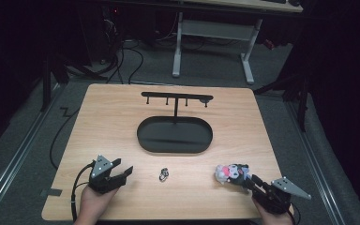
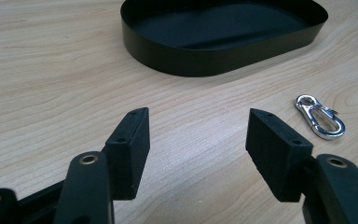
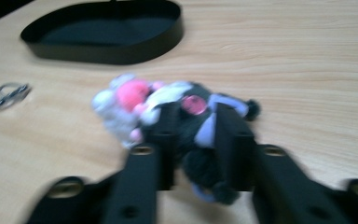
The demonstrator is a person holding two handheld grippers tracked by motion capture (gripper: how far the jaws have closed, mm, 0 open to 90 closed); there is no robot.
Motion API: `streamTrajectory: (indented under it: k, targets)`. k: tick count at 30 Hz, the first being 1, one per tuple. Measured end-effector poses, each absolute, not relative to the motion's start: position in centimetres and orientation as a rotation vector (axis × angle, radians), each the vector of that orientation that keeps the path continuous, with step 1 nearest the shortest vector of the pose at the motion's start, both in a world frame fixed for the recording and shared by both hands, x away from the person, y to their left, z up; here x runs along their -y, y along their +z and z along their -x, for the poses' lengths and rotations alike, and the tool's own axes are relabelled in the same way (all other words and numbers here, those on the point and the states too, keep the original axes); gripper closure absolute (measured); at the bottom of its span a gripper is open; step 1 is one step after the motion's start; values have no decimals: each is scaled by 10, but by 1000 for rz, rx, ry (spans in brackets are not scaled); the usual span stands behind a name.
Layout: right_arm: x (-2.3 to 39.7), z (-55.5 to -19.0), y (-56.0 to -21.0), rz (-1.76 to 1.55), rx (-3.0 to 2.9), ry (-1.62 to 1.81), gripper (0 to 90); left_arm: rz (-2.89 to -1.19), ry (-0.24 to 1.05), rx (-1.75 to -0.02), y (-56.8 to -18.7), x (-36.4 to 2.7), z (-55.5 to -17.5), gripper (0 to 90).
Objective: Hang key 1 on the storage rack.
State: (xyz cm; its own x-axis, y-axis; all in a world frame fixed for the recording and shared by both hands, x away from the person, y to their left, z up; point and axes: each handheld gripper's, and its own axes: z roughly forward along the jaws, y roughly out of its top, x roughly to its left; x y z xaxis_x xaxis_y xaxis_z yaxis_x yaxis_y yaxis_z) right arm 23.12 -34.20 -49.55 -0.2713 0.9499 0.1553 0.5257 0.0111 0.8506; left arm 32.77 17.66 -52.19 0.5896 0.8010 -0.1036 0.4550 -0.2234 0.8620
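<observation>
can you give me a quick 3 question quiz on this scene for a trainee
1. True or false: the left gripper holds the metal clasp.
2. What is between the jaws of the right gripper? A) plush toy B) clasp C) nothing
3. What rises from the black oval tray?

Key:
1. False; it is open, and the clasp lies on the table beside it.
2. A, the plush toy.
3. A stand with a hook bar.
</observation>
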Motion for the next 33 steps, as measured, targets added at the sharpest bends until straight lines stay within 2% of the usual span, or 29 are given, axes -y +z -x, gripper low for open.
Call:
streamTrajectory:
  k: [2, 3, 15, 21, 33]
  targets:
    - [337, -228, -494, -1486, -1852, 1170, 874, -1869, 451, -1016, -523, -175, -330, 404]
    - [336, -226, -494, -1474, -1862, 1163, 900, -1869, 449, -1014, -523, -172, -332, 404]
    - [326, -230, -508, -1517, -2046, 1087, 900, -1882, 446, -990, -520, -168, -331, 404]
    - [330, -251, -511, -1495, -2051, 967, 900, -1882, 449, -1012, -522, -177, -325, 405]
    - [328, -294, -513, -1501, -2056, 986, 899, -1828, 514, -1114, -521, -217, -299, 407]
